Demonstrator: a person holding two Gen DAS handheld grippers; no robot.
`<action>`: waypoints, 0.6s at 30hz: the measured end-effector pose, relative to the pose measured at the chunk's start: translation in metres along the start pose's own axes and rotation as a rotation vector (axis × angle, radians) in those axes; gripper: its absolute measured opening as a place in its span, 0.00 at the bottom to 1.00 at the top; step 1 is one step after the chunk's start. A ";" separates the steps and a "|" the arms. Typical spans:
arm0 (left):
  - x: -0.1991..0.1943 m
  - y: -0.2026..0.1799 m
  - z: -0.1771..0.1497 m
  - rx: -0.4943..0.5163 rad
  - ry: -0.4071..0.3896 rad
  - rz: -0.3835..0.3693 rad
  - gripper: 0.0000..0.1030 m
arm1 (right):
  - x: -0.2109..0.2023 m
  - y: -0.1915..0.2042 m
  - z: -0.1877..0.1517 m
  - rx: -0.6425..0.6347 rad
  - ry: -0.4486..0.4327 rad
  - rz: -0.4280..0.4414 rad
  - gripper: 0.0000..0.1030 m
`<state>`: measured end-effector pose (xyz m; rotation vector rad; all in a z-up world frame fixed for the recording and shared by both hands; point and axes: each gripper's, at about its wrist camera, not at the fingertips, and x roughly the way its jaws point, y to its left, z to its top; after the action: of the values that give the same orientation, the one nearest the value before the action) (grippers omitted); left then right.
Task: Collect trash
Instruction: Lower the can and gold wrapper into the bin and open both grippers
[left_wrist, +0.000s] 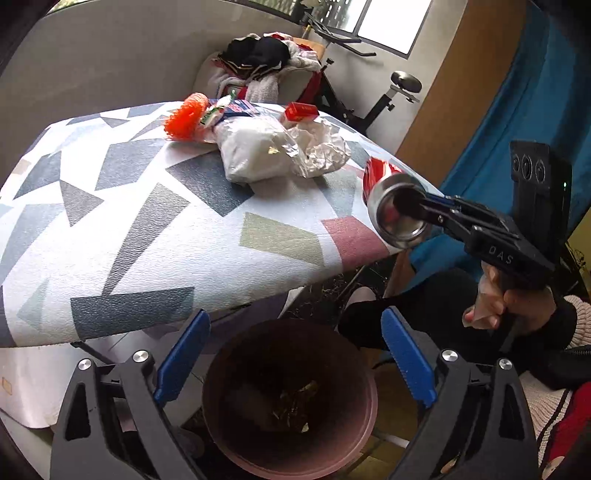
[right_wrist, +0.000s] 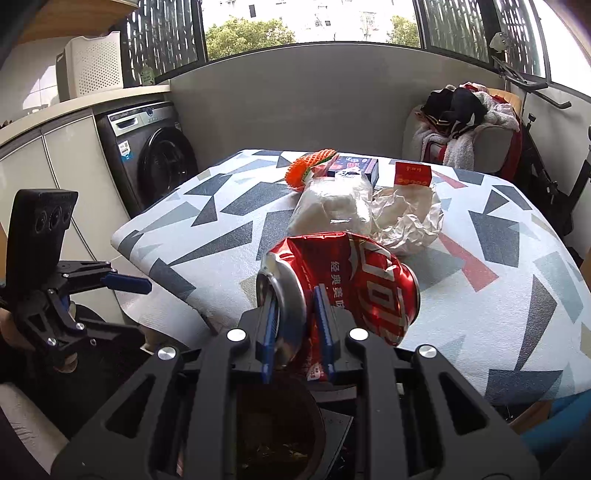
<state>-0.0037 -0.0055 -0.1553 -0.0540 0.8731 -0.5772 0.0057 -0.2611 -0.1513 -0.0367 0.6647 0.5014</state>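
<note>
Right now my right gripper (right_wrist: 293, 325) clamps the crushed red can (right_wrist: 354, 280) at its silver end, just above the table's (right_wrist: 480, 295) near edge. Dented, glossy aluminium against a pebbled geometric cloth. My left gripper (left_wrist: 295, 369) hangs wide and empty, tilted down over the round brown bin (left_wrist: 354, 435).

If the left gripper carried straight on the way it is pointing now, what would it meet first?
Most likely the trash bin: the open left gripper points down over its mouth, nothing between its fingers. Depth is hard to judge, so it might meet the rim before the trash inside.
</note>
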 end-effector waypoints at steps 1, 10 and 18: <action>-0.004 0.003 -0.001 -0.011 -0.011 0.014 0.93 | 0.003 0.003 -0.002 -0.006 0.012 0.009 0.22; -0.034 0.025 -0.019 0.033 -0.051 0.202 0.94 | 0.028 0.046 -0.026 -0.135 0.129 0.129 0.23; -0.040 0.042 -0.031 -0.015 -0.086 0.245 0.94 | 0.051 0.080 -0.044 -0.247 0.258 0.258 0.23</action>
<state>-0.0277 0.0556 -0.1585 0.0148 0.7866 -0.3372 -0.0228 -0.1769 -0.2065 -0.2543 0.8615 0.8353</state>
